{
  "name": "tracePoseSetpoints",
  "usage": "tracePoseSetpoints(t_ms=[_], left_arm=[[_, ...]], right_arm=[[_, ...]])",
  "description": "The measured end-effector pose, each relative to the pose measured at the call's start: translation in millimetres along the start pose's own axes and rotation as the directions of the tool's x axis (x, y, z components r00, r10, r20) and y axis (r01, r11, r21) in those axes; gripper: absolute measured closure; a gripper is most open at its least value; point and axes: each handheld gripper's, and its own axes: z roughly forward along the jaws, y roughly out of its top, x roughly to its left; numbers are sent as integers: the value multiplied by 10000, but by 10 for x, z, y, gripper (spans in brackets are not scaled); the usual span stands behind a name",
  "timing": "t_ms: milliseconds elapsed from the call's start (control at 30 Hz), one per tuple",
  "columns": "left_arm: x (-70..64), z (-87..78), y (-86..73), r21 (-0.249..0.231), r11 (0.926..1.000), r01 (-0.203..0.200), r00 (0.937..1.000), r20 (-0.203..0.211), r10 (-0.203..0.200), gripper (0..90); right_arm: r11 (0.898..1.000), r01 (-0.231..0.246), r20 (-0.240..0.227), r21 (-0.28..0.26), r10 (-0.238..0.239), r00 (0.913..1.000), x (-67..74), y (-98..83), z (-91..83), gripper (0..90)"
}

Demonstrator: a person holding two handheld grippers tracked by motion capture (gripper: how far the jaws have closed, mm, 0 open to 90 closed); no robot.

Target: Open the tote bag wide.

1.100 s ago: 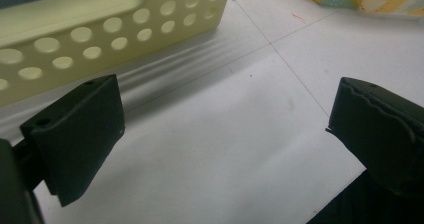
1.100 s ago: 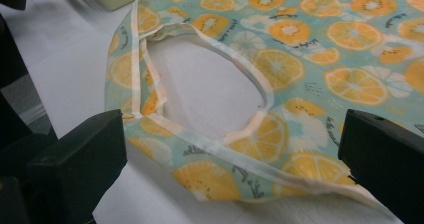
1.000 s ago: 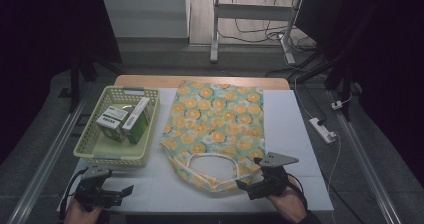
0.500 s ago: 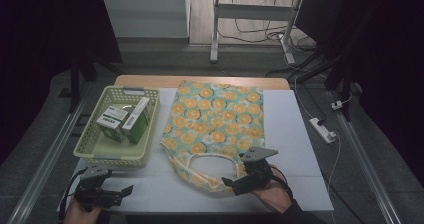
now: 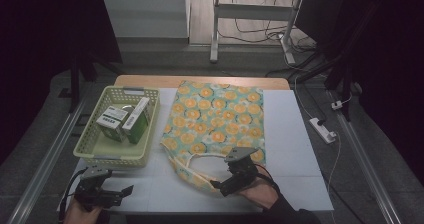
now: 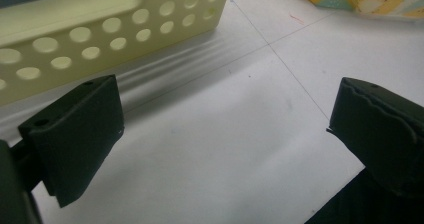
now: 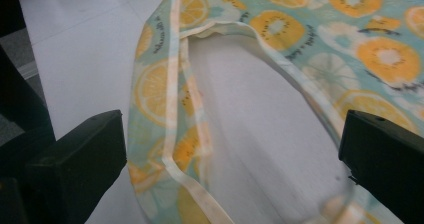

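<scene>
The thin fabric tote bag printed with orange and kiwi slices on turquoise lies flat on the white desk, just right of the pale yellow perforated plastic basket that holds a few green-and-white cartons. Its cream-edged looped handle curls toward me at the near end, and that is what I am going for.

The risk, as I judge it, is in the cloth: the handle is limp and lies in folded layers against the desk, so if I come down too shallow my right claw may pinch only the top strip, or slide off the binding and drag the whole bag toward the desk edge. Closing over bare desk inside the loop would catch nothing.

My right claw is spread wide, its jaws straddling the handle loop, grasping nothing. My left claw is likewise released and wide, low over bare desk just before the basket's near wall.
</scene>
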Motion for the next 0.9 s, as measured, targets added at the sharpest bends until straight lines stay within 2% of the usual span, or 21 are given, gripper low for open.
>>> tracePoseSetpoints(t_ms=[300,400,500,533,567,667,800,867,900], left_arm=[[-3,5,1,27,10000,14,10000,-25,-14,14],[-3,5,1,29,10000,-21,10000,-26,22,14],[-4,4,1,22,10000,-27,10000,-26,27,14],[-3,4,1,24,10000,-25,10000,-22,25,14],[-3,5,1,29,10000,-31,10000,-25,31,14],[-6,6,2,46,10000,-54,10000,-34,54,14],[-9,7,2,54,10000,-47,10000,-40,47,14],[-8,7,3,58,10000,-45,10000,-45,45,14],[-9,6,2,51,10000,-49,10000,-46,50,15]], right_arm=[[9966,745,-762,356,-716,9945,235,83,264,0],[9957,843,-990,390,-801,9919,296,94,319,72],[9942,1021,-1192,339,-974,9881,349,101,345,222],[9942,1021,-1192,339,-974,9881,349,101,345,222],[9893,1348,-1452,552,-1257,9814,381,100,366,341],[9797,1767,-1533,945,-1611,9750,414,82,417,486],[9698,2018,-1400,1370,-1827,9732,385,56,463,746],[9706,2011,-1281,1321,-1845,9744,362,59,445,868],[9732,1983,-1288,1166,-1831,9746,352,70,423,885]])
